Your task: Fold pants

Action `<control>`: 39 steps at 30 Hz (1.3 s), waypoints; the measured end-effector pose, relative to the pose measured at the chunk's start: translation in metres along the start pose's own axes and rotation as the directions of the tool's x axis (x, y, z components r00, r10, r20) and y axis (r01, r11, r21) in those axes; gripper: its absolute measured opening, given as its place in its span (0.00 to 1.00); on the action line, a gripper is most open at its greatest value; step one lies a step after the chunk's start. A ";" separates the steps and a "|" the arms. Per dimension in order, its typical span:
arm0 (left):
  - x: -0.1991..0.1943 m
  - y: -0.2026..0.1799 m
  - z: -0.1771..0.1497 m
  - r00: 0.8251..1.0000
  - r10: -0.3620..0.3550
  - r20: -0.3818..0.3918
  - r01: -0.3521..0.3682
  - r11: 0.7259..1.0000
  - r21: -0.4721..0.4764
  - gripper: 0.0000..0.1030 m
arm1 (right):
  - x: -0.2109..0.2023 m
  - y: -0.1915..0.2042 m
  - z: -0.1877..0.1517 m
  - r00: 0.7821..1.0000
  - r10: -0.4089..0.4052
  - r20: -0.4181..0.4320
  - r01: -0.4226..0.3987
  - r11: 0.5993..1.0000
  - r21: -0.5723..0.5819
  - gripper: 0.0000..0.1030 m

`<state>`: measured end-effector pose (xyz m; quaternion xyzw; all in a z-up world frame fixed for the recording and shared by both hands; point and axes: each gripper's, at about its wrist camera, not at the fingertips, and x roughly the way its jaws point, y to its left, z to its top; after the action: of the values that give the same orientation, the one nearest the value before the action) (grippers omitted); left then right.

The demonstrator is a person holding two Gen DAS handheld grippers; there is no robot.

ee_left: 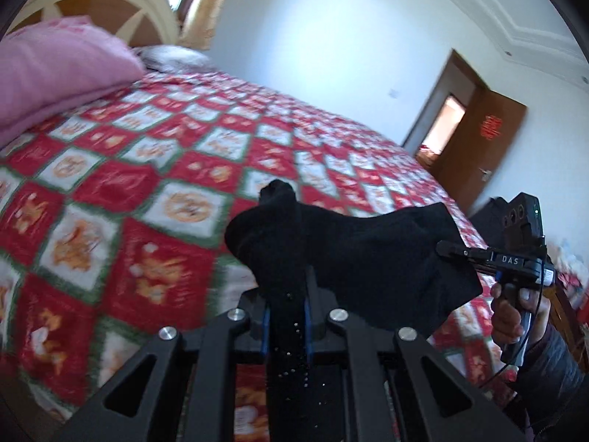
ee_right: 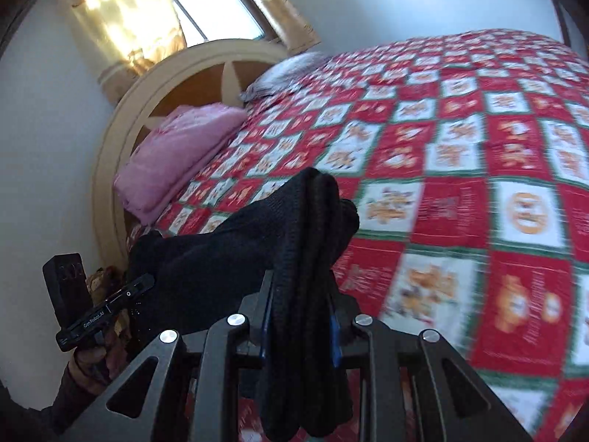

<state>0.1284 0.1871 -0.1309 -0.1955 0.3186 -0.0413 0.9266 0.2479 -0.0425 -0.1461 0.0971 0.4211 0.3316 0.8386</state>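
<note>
We hold both grippers tilted downward above the bed (ee_left: 154,140), near its foot-side edge. The left gripper (ee_left: 287,294) is clamped on a bunch of the black pants (ee_left: 368,254); the right gripper (ee_right: 300,294) is nipped tight on a thicker bundle of the same fabric. The pants hang stretched between the two, off the quilt. A hand (ee_left: 510,316) in a dark sleeve grips the right handle. We read "DAS" on the right gripper and "GenRobot.AI" on the left. The pants are a coarse knit; the quilt is red-and-white checked, and a pink blanket (ee_right: 176,154) lies folded by the curved headboard (ee_right: 121,118).
</note>
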 end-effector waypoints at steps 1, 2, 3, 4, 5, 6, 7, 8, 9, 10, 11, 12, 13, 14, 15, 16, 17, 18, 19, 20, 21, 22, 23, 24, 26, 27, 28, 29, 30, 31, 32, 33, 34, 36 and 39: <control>0.005 0.007 -0.004 1.000 0.023 -0.018 -0.023 1.000 -0.009 0.13 | 0.016 -0.002 0.000 1.000 0.002 -0.027 -0.002 1.000 0.019 0.24; 0.010 0.014 -0.009 0.999 0.044 -0.033 -0.044 0.999 -0.021 0.16 | 0.029 -0.007 0.000 0.999 0.000 -0.052 0.002 0.999 0.033 0.24; 0.016 0.018 -0.013 0.997 0.069 -0.044 -0.070 0.997 -0.024 0.24 | 0.038 -0.013 -0.001 0.998 -0.012 -0.068 0.015 0.999 0.051 0.26; 0.022 0.022 -0.018 0.994 0.097 -0.055 -0.098 0.995 -0.019 0.29 | 0.043 -0.020 -0.003 0.998 -0.022 -0.066 0.028 0.997 0.078 0.29; 0.028 0.025 -0.022 0.989 0.131 -0.064 -0.133 0.991 -0.018 0.41 | 0.044 -0.030 -0.006 0.998 -0.024 -0.058 0.030 0.993 0.117 0.34; 0.031 0.029 -0.025 0.986 0.152 -0.062 -0.154 0.988 -0.027 0.53 | 0.044 -0.039 -0.008 0.998 -0.029 -0.057 0.037 0.989 0.145 0.45; 0.031 0.033 -0.028 0.986 0.156 -0.056 -0.158 0.987 -0.035 0.58 | 0.044 -0.047 -0.011 0.998 -0.032 -0.057 0.041 0.984 0.171 0.48; 0.029 0.036 -0.030 0.987 0.151 -0.047 -0.153 0.987 -0.044 0.60 | 0.042 -0.055 -0.014 0.999 -0.019 -0.050 0.028 0.980 0.196 0.49; 0.027 0.037 -0.031 0.989 0.142 -0.041 -0.144 0.988 -0.049 0.62 | 0.038 -0.059 -0.017 0.999 -0.004 -0.039 0.012 0.978 0.209 0.49; 0.026 0.037 -0.033 0.990 0.139 -0.038 -0.141 0.989 -0.051 0.62 | 0.034 -0.062 -0.019 1.000 0.004 -0.027 0.002 0.976 0.216 0.49; 0.023 0.038 -0.035 0.989 0.140 -0.038 -0.142 0.989 -0.049 0.62 | 0.030 -0.065 -0.021 1.000 0.003 -0.015 0.000 0.975 0.221 0.49; 0.022 0.037 -0.035 0.989 0.142 -0.038 -0.144 0.988 -0.049 0.63 | 0.026 -0.066 -0.023 1.000 -0.001 -0.006 0.003 0.975 0.222 0.50; 0.020 0.037 -0.036 0.988 0.148 -0.038 -0.150 0.988 -0.050 0.64 | 0.025 -0.065 -0.023 1.000 -0.016 0.001 0.015 0.975 0.221 0.53; 0.018 0.038 -0.036 0.987 0.155 -0.037 -0.157 0.987 -0.048 0.66 | 0.024 -0.063 -0.023 0.999 -0.032 0.007 0.029 0.976 0.216 0.53; 0.017 0.037 -0.037 0.987 0.159 -0.037 -0.161 0.986 -0.046 0.67 | 0.023 -0.062 -0.023 0.999 -0.041 0.008 0.038 0.977 0.209 0.54; 0.017 0.037 -0.037 0.986 0.165 -0.037 -0.167 0.985 -0.043 0.67 | 0.024 -0.060 -0.024 0.999 -0.053 0.007 0.050 0.978 0.201 0.54; 0.017 0.036 -0.037 0.984 0.175 -0.035 -0.177 0.984 -0.037 0.68 | 0.027 -0.058 -0.024 0.997 -0.073 0.003 0.071 0.980 0.187 0.54; 0.018 0.035 -0.036 0.982 0.187 -0.033 -0.188 0.982 -0.031 0.71 | 0.028 -0.056 -0.024 0.996 -0.089 0.002 0.087 0.981 0.176 0.54; 0.017 0.034 -0.037 0.978 0.205 -0.031 -0.205 0.978 -0.023 0.74 | 0.028 -0.055 -0.024 0.995 -0.103 0.002 0.101 0.981 0.166 0.54; 0.017 0.034 -0.037 0.974 0.224 -0.028 -0.224 0.974 -0.018 0.80 | 0.029 -0.055 -0.024 0.994 -0.113 0.004 0.111 0.981 0.160 0.55; 0.017 0.034 -0.038 0.971 0.239 -0.025 -0.240 0.971 -0.020 0.85 | 0.028 -0.056 -0.024 0.993 -0.115 0.006 0.112 0.981 0.161 0.55; 0.017 0.036 -0.040 0.969 0.245 -0.022 -0.246 0.969 -0.028 0.87 | 0.028 -0.057 -0.024 0.994 -0.111 0.008 0.108 0.980 0.168 0.55; 0.017 0.038 -0.042 0.969 0.248 -0.020 -0.248 0.968 -0.037 0.90 | 0.028 -0.058 -0.025 0.994 -0.108 0.011 0.104 0.980 0.172 0.55; 0.017 0.039 -0.044 0.968 0.252 -0.016 -0.253 0.967 -0.040 0.91 | 0.026 -0.059 -0.025 0.994 -0.105 0.015 0.100 0.979 0.176 0.55; 0.015 0.037 -0.045 0.964 0.264 -0.010 -0.264 0.964 -0.030 0.91 | 0.023 -0.059 -0.027 0.993 -0.111 0.027 0.104 0.977 0.185 0.55; 0.014 0.036 -0.046 0.963 0.270 -0.011 -0.271 0.962 -0.022 0.91 | 0.020 -0.058 -0.027 0.992 -0.121 0.034 0.113 0.976 0.185 0.56; 0.014 0.035 -0.045 0.961 0.277 -0.012 -0.277 0.961 -0.020 0.92 | 0.019 -0.056 -0.028 0.990 -0.134 0.040 0.125 0.975 0.183 0.58; 0.014 0.036 -0.045 0.959 0.284 -0.013 -0.284 0.959 -0.025 0.93 | 0.018 -0.056 -0.029 0.989 -0.145 0.041 0.135 0.975 0.178 0.58; 0.014 0.036 -0.045 0.959 0.284 -0.015 -0.285 0.958 -0.031 0.94 | 0.017 -0.055 -0.029 0.988 -0.149 0.042 0.139 0.974 0.176 0.59; 0.013 0.037 -0.045 0.958 0.284 -0.020 -0.285 0.958 -0.036 0.94 | 0.016 -0.055 -0.029 0.987 -0.153 0.043 0.143 0.974 0.174 0.59; 0.012 0.036 -0.045 0.958 0.285 -0.024 -0.285 0.958 -0.039 0.94 | 0.015 -0.054 -0.029 0.986 -0.160 0.046 0.150 0.974 0.171 0.59; 0.011 0.036 -0.045 0.958 0.285 -0.025 -0.285 0.958 -0.038 0.94 | 0.013 -0.052 -0.029 0.983 -0.174 0.051 0.164 0.973 0.165 0.59; 0.009 0.035 -0.044 0.957 0.288 -0.024 -0.289 0.957 -0.034 0.94 | 0.012 -0.051 -0.029 0.980 -0.189 0.056 0.178 0.971 0.159 0.60; 0.004 0.033 -0.043 0.956 0.292 -0.020 -0.293 0.956 -0.027 0.94 | 0.005 -0.048 -0.030 0.971 -0.228 0.074 0.215 0.964 0.155 0.61; 0.001 0.032 -0.044 0.955 0.297 -0.027 -0.298 0.954 -0.026 0.94 | -0.005 -0.048 -0.032 0.959 -0.265 0.098 0.246 0.954 0.173 0.61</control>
<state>0.1017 0.2012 -0.1753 -0.1587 0.3553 0.1011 0.9156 0.2435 -0.0862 -0.1842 0.1282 0.4040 0.1791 0.8878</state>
